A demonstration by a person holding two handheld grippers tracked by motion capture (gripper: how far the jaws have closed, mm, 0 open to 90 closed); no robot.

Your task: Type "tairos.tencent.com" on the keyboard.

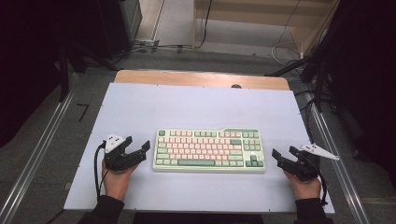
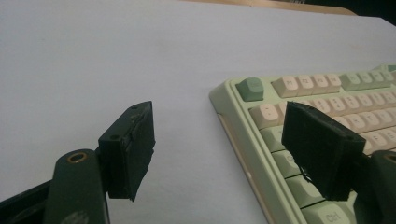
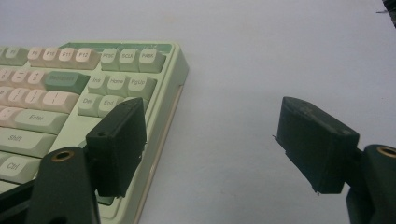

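Keyboard [image 1: 209, 150] front and centre: one of them, pale green with pink and green keys, lying flat on the white table [image 1: 196, 107] a little toward the person's side. Two grippers flank it, one at each short end. The left gripper [image 1: 139, 149] sits just off the keyboard's left edge, held in the left hand [image 1: 116, 179], jaws spread wide with nothing between them. From the left gripper view, the keyboard's top-left corner and its green corner key [image 2: 250, 88] sit in the gap ahead, and one jaw overlaps the left-hand keys in the picture; whether it touches them I cannot tell. Over on the other side, the right gripper [image 1: 283, 153] waits just off the keyboard's right edge, in the right hand [image 1: 306, 185], and its jaws are also wide apart and empty. The right gripper view shows the top-right corner of the keyboard [image 3: 88, 98], with bare white table between the two jaws. Each gripper carries one grey three-cornered plate on top and one black cable trailing back. Two dark sleeves enter from the bottom edge of the high view.
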